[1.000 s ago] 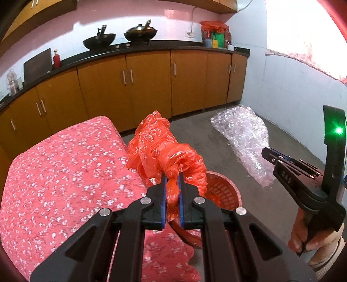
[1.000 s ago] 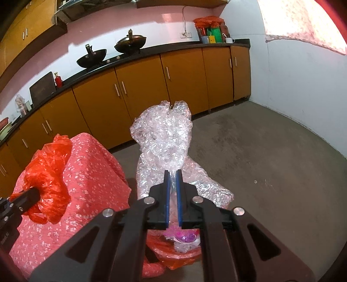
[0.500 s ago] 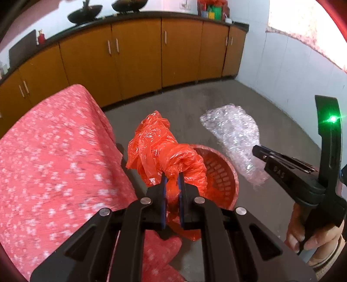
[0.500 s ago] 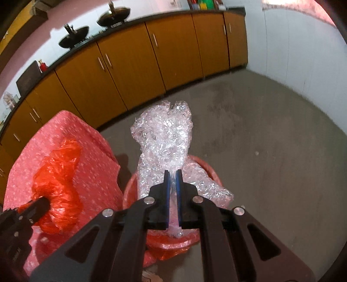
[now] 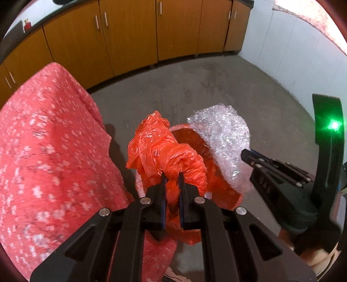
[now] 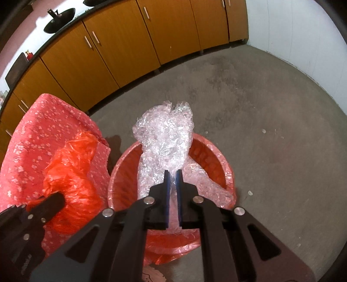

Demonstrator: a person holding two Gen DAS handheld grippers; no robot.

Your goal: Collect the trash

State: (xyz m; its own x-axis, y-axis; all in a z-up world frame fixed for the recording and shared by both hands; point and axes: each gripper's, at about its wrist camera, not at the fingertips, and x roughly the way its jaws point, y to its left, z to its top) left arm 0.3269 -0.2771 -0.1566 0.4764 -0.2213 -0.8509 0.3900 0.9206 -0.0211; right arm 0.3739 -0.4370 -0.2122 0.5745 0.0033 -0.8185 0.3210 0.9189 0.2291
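Observation:
My left gripper [image 5: 172, 180] is shut on a crumpled orange plastic bag [image 5: 164, 151] and holds it over the near rim of a red bin [image 5: 225, 199] on the floor. My right gripper [image 6: 172, 175] is shut on a wad of clear bubble wrap [image 6: 164, 138] that hangs down into the red bin [image 6: 223, 164], which is lined with a red bag. The orange bag [image 6: 69, 173] and the left gripper [image 6: 52, 201] show at the left of the right wrist view. The right gripper [image 5: 247, 155] and bubble wrap [image 5: 225, 138] show at the right of the left wrist view.
A table under a red flowered cloth [image 5: 47, 156] stands just left of the bin. Brown cabinets [image 6: 121, 43] run along the far wall under a dark counter with woks [image 6: 58, 19]. Grey concrete floor [image 6: 271, 108] lies right of the bin, bounded by a white wall [image 6: 303, 32].
Both grippers have moved forward and tipped down toward the bin. The bubble wrap now hangs inside the bin and the orange bag is over its rim.

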